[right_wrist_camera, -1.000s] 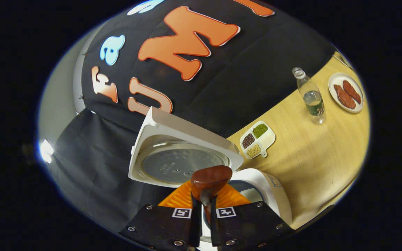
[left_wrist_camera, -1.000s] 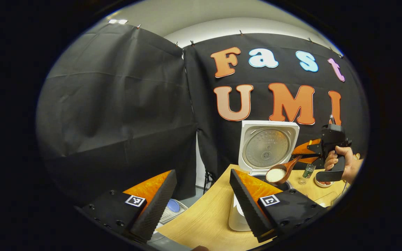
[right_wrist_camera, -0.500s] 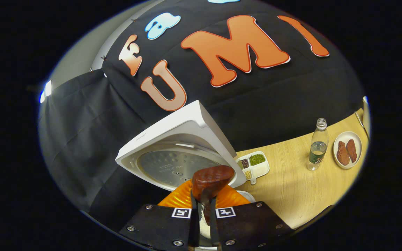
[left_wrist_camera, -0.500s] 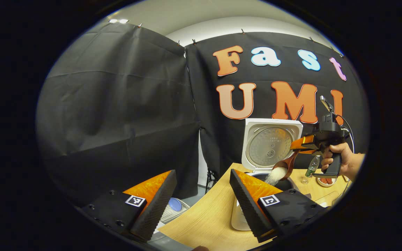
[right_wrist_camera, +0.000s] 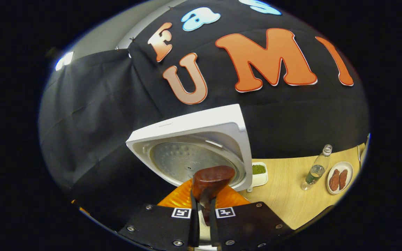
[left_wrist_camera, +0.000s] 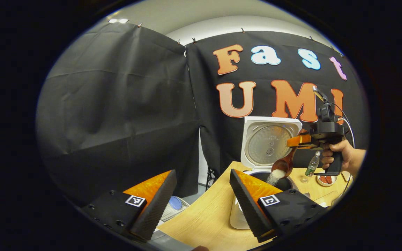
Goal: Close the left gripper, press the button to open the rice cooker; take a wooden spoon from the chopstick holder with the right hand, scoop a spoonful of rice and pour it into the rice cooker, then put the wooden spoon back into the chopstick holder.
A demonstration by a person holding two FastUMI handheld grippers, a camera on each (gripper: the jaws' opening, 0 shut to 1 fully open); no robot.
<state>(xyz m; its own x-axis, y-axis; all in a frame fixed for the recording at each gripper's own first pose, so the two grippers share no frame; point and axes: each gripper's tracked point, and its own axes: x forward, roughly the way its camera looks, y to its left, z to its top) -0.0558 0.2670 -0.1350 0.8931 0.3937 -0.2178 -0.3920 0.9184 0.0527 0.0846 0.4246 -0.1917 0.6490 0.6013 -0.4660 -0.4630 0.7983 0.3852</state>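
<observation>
1. Black-draped booth, pale wooden table [left_wrist_camera: 201, 223] carrying everything.
2. Wooden spoon [left_wrist_camera: 286, 164] tipped bowl-down over the cooker [left_wrist_camera: 257, 174], white rice [left_wrist_camera: 274, 177] streaming off its lip into the dark pot mouth; tilted steeply, presumably so the whole scoop slides out.
3. Spoon handle end [right_wrist_camera: 210, 179] pinched between the right claw [right_wrist_camera: 203, 209], fingers nearly together and pressing it from both sides; gripped at the far end, likely to keep the claw clear of the pot.
4. Right claw [left_wrist_camera: 300, 140] seen from the left gripper view above and beside the pot, carried by a hand [left_wrist_camera: 337, 157].
5. Cooker lid [right_wrist_camera: 201, 150] raised upright behind the pot, out of the pouring path.
6. Left claw [left_wrist_camera: 201, 198] wide open, gripping nothing, parked low at the near table edge, apparently idle and away from the pour.
7. Farther along the table: divided dish [right_wrist_camera: 258, 172] with green grains just beside the lid, bottle [right_wrist_camera: 316, 169], plate [right_wrist_camera: 340, 177] with brown pieces.
8. Pour under way by the look of it; spoon's return to the holder not yet done.
</observation>
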